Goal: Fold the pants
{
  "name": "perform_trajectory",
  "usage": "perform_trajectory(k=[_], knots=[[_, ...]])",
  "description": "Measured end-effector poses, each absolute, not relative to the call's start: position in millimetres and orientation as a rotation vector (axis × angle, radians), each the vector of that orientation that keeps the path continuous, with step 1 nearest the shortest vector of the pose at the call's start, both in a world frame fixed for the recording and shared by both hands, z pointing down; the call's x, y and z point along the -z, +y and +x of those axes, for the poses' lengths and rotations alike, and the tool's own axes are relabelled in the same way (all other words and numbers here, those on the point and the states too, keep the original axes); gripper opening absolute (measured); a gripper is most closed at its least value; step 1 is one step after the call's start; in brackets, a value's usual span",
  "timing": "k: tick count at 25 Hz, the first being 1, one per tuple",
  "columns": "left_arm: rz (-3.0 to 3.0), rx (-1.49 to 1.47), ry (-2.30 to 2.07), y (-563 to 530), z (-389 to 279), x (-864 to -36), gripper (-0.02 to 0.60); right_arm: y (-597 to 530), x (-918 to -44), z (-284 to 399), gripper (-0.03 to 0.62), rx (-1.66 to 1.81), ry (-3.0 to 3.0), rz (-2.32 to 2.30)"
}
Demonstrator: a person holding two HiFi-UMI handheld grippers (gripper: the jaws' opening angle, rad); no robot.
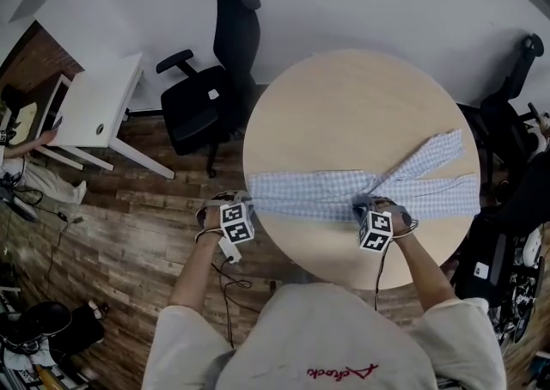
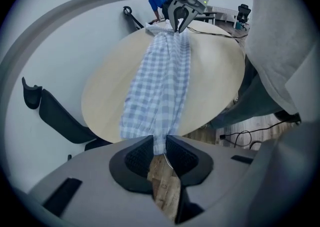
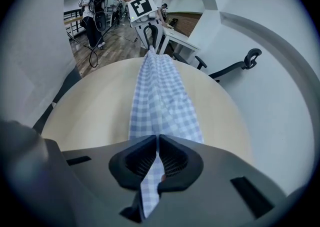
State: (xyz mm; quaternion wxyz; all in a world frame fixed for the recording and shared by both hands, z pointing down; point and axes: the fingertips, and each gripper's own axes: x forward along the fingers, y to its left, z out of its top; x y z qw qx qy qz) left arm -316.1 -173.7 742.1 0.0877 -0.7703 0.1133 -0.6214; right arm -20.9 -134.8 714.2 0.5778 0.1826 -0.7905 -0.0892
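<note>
Pants [image 1: 326, 184] lie stretched across the round worktop [image 1: 344, 105]. Left claw [image 1: 243, 202] pinches one end at the rim, right claw [image 1: 365, 206] clamps the checked cloth (both tight).

Checked cloth pants [image 1: 344, 191], matt wooden table [image 1: 344, 105]
</note>
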Motion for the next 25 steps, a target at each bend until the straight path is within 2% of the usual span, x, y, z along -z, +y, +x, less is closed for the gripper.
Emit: perform_trajectory(k=[4,8,13,16,21,25], knots=[[-2.285,1.876,0.312,-160,-323,-753,0.084,-122,-729,-21,0.041,0.174,-1.825,0.373],[-2.33,1.881,0.357,-153,-336,-759,0.122,-105,-749,-20,0.043,0.089,-1.801,0.285],[-2.43,1.71,0.521,-172,-329,-733,0.123,-96,-758,-25,0.043,0.055,-1.8,0.251],[-2.479,1.582,0.581,-193,-311,-709,0.052,-97,-751,-29,0.038,0.033,-1.83,0.268],[-2.54,1.395,0.646,-228,-281,-672,0.041,-110,-732,-25,0.032,-0.039,-1.875,0.376],[-2.567,1.361,0.576,-246,-251,-668,0.041,-118,-721,-3,0.032,-0.06,-1.853,0.476]])
